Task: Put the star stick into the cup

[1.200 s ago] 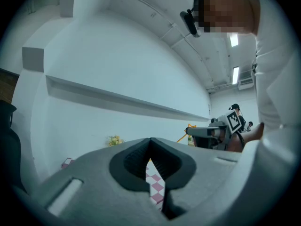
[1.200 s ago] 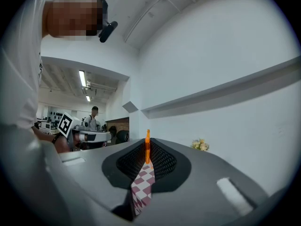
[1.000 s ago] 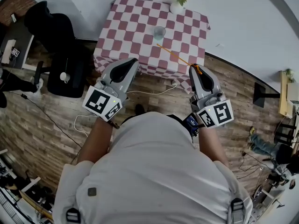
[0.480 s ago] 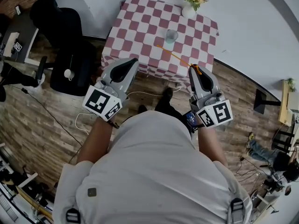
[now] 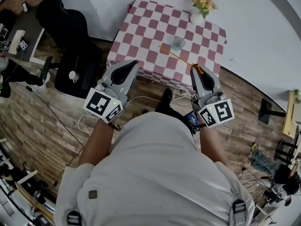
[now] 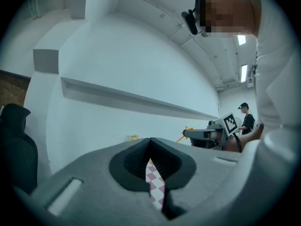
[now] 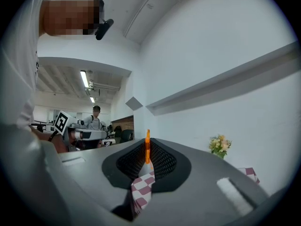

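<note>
A thin orange star stick (image 5: 178, 57) is clamped in my right gripper (image 5: 198, 70), which is shut on its lower end. The stick slants up and left over the checked table (image 5: 150, 32), its tip near the clear cup (image 5: 178, 43) standing on the cloth. In the right gripper view the orange stick (image 7: 147, 147) rises between the closed jaws. My left gripper (image 5: 126, 66) hangs short of the table's near edge, shut with nothing in it. From the left gripper view the yellow star (image 6: 188, 129) shows beyond the right gripper (image 6: 207, 134).
A white vase of flowers (image 5: 200, 13) stands at the table's far right corner, against a white wall. A black office chair (image 5: 70, 36) sits left of the table. Cables (image 5: 146, 98) trail over the wood floor. Another person (image 7: 96, 119) stands far off.
The table, cup and vase have shifted right and slightly down in the head view as the person turns and steps. Both grippers keep their places and their states.
</note>
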`<act>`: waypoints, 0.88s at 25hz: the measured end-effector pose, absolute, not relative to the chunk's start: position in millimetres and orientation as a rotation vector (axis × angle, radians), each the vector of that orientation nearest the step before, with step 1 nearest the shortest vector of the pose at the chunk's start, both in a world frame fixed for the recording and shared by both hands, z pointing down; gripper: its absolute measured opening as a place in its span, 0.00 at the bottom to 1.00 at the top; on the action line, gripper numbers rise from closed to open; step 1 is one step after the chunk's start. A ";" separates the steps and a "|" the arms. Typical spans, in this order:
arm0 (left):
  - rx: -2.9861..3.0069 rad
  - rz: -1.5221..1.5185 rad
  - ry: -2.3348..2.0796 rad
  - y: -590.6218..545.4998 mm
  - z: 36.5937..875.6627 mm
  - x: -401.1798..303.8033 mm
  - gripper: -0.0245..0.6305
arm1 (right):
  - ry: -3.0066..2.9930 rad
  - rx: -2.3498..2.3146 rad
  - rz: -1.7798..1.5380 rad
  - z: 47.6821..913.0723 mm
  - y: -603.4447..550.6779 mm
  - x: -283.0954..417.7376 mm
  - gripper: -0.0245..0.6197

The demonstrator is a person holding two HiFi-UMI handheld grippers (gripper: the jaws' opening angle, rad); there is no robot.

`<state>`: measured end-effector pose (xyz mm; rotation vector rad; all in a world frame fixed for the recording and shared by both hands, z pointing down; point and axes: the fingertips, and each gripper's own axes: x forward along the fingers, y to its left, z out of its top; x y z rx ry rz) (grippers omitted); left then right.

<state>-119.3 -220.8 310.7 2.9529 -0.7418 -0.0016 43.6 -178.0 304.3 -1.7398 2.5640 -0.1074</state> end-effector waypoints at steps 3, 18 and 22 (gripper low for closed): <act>2.946 0.003 -0.749 -231.2 312.4 -109.9 0.04 | 2.568 -1.737 -0.117 307.3 -188.6 54.0 0.08; 2.873 0.084 -0.721 -289.6 344.9 -33.7 0.04 | 2.587 -1.782 -0.243 341.9 -252.1 134.9 0.08; 2.848 0.110 -0.712 -300.6 357.0 -13.9 0.04 | 2.590 -1.795 -0.298 358.0 -264.3 155.9 0.08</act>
